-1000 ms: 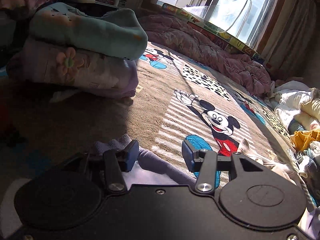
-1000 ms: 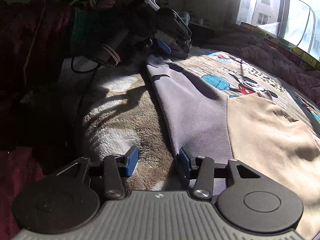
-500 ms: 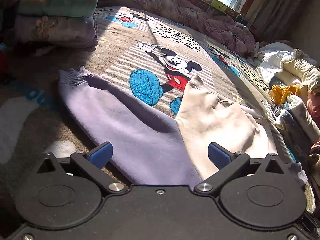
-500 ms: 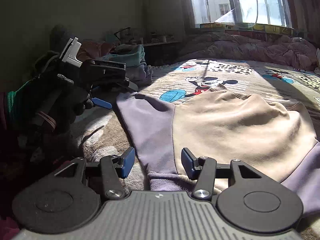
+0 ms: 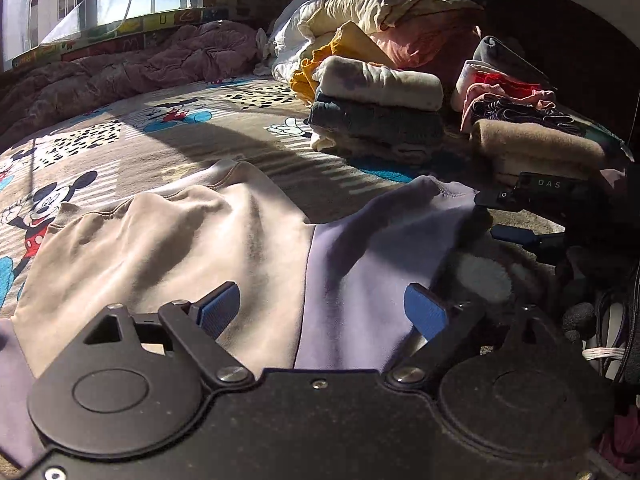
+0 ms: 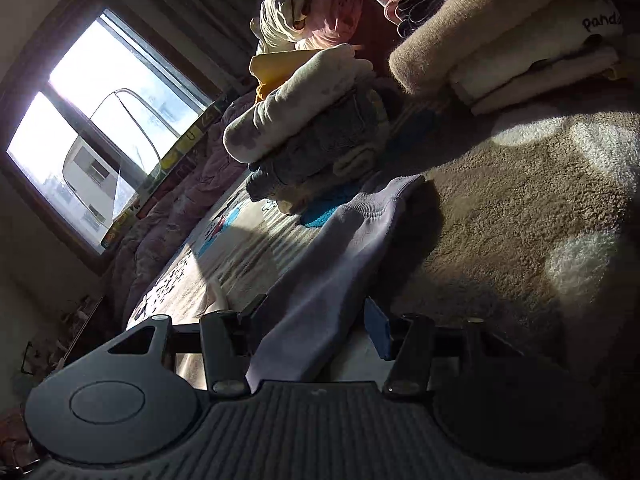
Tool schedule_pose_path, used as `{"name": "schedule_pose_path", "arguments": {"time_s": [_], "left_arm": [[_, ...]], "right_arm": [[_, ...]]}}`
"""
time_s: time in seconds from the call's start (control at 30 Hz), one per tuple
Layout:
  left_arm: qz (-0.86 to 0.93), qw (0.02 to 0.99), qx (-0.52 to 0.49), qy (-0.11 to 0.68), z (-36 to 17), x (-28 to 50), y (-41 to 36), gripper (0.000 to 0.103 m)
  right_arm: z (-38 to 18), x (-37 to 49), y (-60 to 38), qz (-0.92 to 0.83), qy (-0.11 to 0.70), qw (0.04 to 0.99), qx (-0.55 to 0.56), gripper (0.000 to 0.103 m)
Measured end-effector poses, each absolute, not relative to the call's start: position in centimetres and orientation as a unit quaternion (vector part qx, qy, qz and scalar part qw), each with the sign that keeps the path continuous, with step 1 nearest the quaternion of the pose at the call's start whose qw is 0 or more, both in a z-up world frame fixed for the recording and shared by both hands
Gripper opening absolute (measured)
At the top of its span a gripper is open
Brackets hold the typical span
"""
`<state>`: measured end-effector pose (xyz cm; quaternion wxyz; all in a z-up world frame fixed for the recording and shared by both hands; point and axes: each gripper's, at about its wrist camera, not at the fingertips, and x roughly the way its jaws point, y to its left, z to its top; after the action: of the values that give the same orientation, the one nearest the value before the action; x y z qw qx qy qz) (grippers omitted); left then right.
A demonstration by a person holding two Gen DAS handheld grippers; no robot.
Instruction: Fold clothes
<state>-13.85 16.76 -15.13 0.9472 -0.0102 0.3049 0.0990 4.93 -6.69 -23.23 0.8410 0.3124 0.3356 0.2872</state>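
Beyond the sweatshirt (image 5: 192,240) on the bed (image 5: 120,140), folded stacks (image 5: 376,108) crowd its lilac sleeve (image 6: 340,264), which both grippers (image 5: 322,312) (image 6: 316,328) straddle, fingers apart.

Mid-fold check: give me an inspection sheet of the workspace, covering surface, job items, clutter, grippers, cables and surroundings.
Surface: cartoon-mouse blanket on the bed, part sunlit, part shadowed.
Job's things: sweatshirt lying flat, cream body, lilac sleeve stretched out to its cuff.
Clutter: folded stack beyond the sleeve; second folded pile beside it; loose clothes heap behind; rumpled pink quilt along the window.
Grippers: left gripper open over the sweatshirt, jaws have just closed a little, nothing pinched. Right gripper open, straddling the sleeve, pads not pressing.
Cables: dark and white cords at the right edge.
Surroundings: bright window, curtains.
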Motion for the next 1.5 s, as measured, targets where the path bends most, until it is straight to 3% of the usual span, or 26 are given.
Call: {"name": "schedule_pose_path", "arguments": {"time_s": [0.17, 0.3, 0.47, 0.53, 0.57, 0.6, 0.63, 0.7, 0.93, 0.97, 1.07, 1.13, 1.17, 1.2, 1.33, 1.37, 1.4, 1.5], "left_arm": [[0.068, 0.933, 0.157, 0.316, -17.7, -11.2, 10.5, 0.077], [0.043, 0.921, 0.186, 0.338, -19.5, -8.8, 9.4, 0.055], [0.043, 0.913, 0.18, 0.364, -21.1, -5.3, 9.7, 0.044], [0.044, 0.91, 0.177, 0.373, -21.8, -4.3, 9.7, 0.026], [0.042, 0.907, 0.177, 0.379, -22.1, -3.9, 9.6, 0.006], [0.031, 0.906, 0.187, 0.379, -22.2, -4.0, 8.8, 0.002], [0.02, 0.904, 0.197, 0.379, -22.3, -4.1, 7.9, 0.001], [0.019, 0.898, 0.23, 0.374, -22.9, -4.5, 6.7, 0.0], [-0.02, 0.92, 0.164, 0.356, -20.9, -5.7, 8.3, 0.002], [-0.011, 0.926, 0.16, 0.343, -20.1, -5.8, 8.5, 0.007], [-0.001, 0.93, 0.182, 0.318, -19.2, -5.0, 8.3, 0.055], [-0.004, 0.93, 0.18, 0.322, -19.5, -3.3, 8.2, 0.053], [-0.006, 0.929, 0.179, 0.324, -19.7, -2.5, 8.1, 0.052], [-0.007, 0.929, 0.178, 0.326, -19.9, -1.6, 8.1, 0.052], [0.002, 0.926, 0.151, 0.345, -20.7, 1.5, 8.2, 0.043], [0.001, 0.922, 0.141, 0.361, -21.2, 2.3, 8.2, 0.03], [0.001, 0.92, 0.133, 0.368, -21.5, 2.6, 8.2, 0.0], [0.003, 0.92, 0.165, 0.356, -21.9, 2.3, 6.4, 0.0]], "right_arm": [[-24.6, 9.0, -7.8, 0.259, 0.338, 0.839, 0.34, 0.054], [-25.3, 12.3, -7.8, 0.26, 0.351, 0.83, 0.348, 0.054], [-25.4, 14.6, -7.4, 0.302, 0.36, 0.817, 0.333, 0.054], [-25.7, 15.0, -7.4, 0.309, 0.366, 0.815, 0.327, 0.053], [-25.9, 15.2, -7.4, 0.311, 0.369, 0.814, 0.325, 0.05], [-26.0, 15.2, -7.2, 0.313, 0.37, 0.814, 0.32, 0.042], [-25.9, 15.3, -7.1, 0.319, 0.37, 0.814, 0.315, 0.038], [-25.9, 15.5, -7.1, 0.314, 0.363, 0.822, 0.307, 0.017], [-25.9, 15.5, -8.7, 0.257, 0.345, 0.849, 0.305, 0.013], [-25.9, 15.5, -8.9, 0.251, 0.344, 0.852, 0.305, 0.013], [-25.7, 15.4, -9.1, 0.24, 0.333, 0.86, 0.301, 0.014], [-25.4, 15.2, -9.3, 0.252, 0.322, 0.856, 0.316, 0.021], [-25.3, 15.1, -9.3, 0.257, 0.318, 0.855, 0.319, 0.04], [-25.2, 15.0, -9.3, 0.262, 0.315, 0.853, 0.323, 0.046], [-25.6, 15.4, -9.5, 0.291, 0.323, 0.825, 0.36, 0.046], [-25.7, 15.5, -9.6, 0.297, 0.326, 0.818, 0.37, 0.046], [-25.8, 15.7, -9.8, 0.304, 0.329, 0.809, 0.38, 0.046], [-26.7, 16.4, -9.5, 0.334, 0.358, 0.776, 0.398, 0.045]]}}
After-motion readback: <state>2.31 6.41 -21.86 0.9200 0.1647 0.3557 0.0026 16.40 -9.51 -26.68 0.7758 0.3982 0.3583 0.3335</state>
